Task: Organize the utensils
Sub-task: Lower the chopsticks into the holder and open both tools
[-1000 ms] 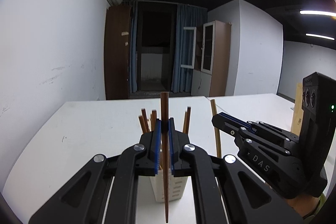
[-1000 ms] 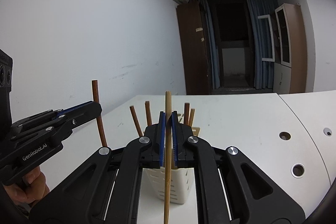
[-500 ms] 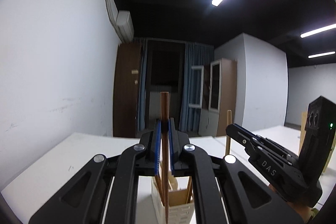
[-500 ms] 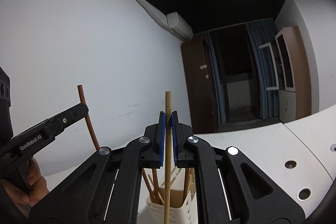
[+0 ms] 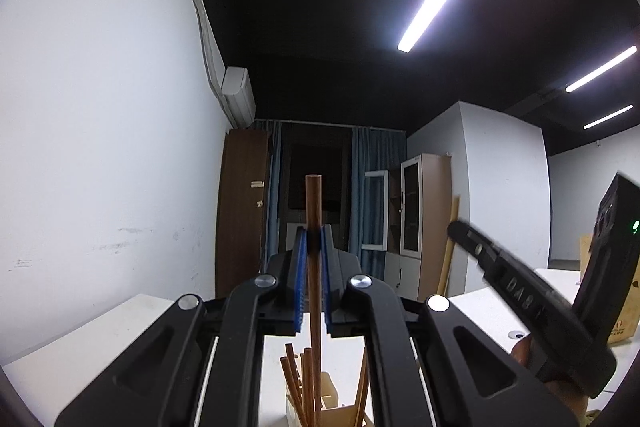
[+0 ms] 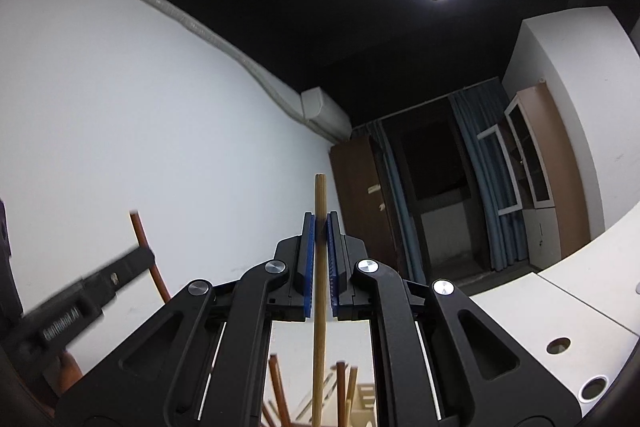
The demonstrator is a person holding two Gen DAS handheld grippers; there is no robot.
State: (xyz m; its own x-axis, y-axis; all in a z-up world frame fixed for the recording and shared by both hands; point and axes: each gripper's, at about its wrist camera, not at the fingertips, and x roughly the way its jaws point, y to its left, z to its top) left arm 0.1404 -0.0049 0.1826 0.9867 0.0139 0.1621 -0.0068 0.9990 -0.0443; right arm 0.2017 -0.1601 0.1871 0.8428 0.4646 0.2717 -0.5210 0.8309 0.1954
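Note:
My left gripper (image 5: 313, 241) is shut on a dark brown chopstick (image 5: 313, 211) that stands upright between the blue pads. Its lower end reaches down among several chopsticks in a cream slotted holder (image 5: 332, 401) at the bottom edge. My right gripper (image 6: 319, 227) is shut on a light wooden chopstick (image 6: 320, 203), also upright, above the same holder (image 6: 366, 403). In the left wrist view the right gripper (image 5: 454, 227) shows blurred at the right, the light chopstick (image 5: 447, 267) in it. In the right wrist view the left gripper (image 6: 150, 257) shows at the left with the brown chopstick (image 6: 140, 231).
The holder stands on a white table (image 5: 100, 343) against a white wall. The table's right part has round holes (image 6: 559, 345). A cardboard box (image 5: 626, 315) sits at the far right. Cabinets and a curtained doorway lie beyond.
Both grippers have tilted upward, so the holder has slid to the bottom edge of each view and the ceiling fills the top. Each keeps its chopstick.

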